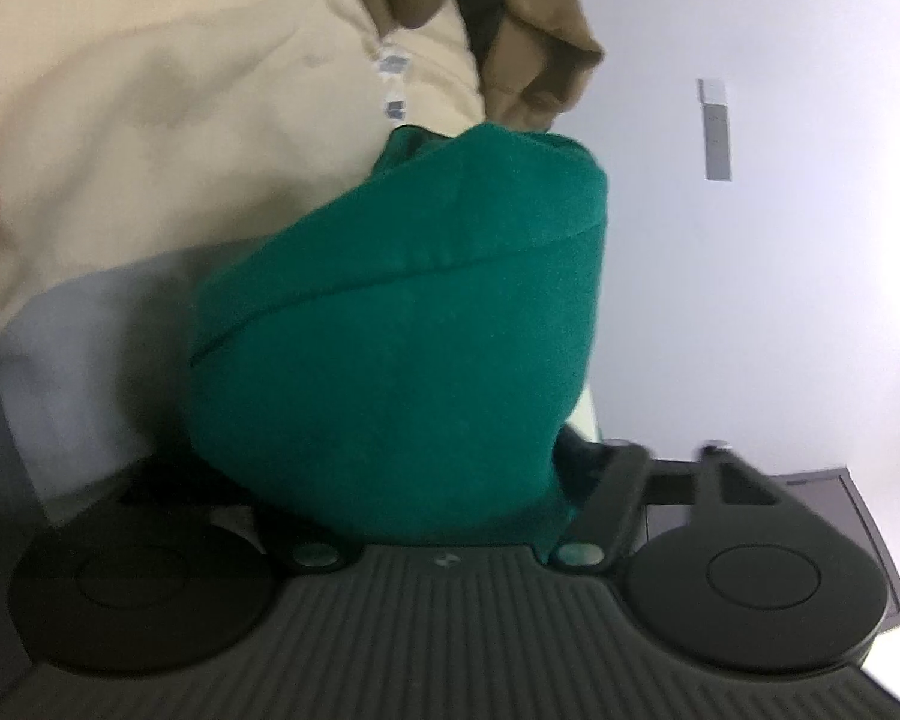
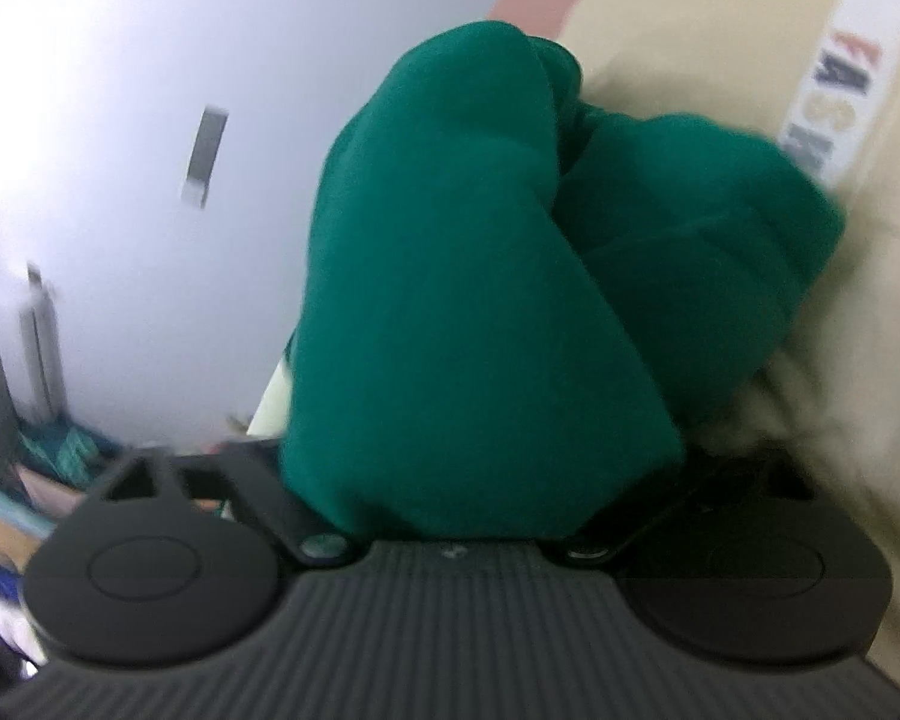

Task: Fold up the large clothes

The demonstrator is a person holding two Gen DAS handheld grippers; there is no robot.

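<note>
Two wrist views show much the same thing: a bunched green garment [image 1: 402,330] fills the middle of each, heaped right up against the camera. No earlier picture is at hand to compare.

From the left wrist, the left hand-held gripper [image 1: 444,498] has the green cloth piled between its two black arms, so that the fingertips are buried. A seam runs slantwise across the fabric. The cloth sits between the jaws, yet whether the pads press on it I cannot tell. Behind the green heap, to the left and far, lies a cream cloth [image 1: 180,120] with a small printed tag, and above it a tan garment [image 1: 540,30] hangs in folds. A white wall [image 1: 780,240] takes up the right side, with a grey switch plate [image 1: 715,129] on it. A dark cabinet [image 1: 834,516] shows low on the right.

From the right wrist, the right hand-held gripper [image 2: 450,498] is likewise swamped by the garment [image 2: 480,300], which rises in two thick rolls, one to the left and one to the right, with a deep crease between. Its fingertips are hidden too, and its grip cannot be judged; the picture is blurred, perhaps from motion. To the right and far is cream cloth [image 2: 720,48] bearing a white label with red and dark letters [image 2: 834,108]. The wall [image 2: 150,180] lies to the left, with the plate [image 2: 205,156] on it. Low on the left is a jumble of coloured things [image 2: 42,480], too blurred to name.
</note>
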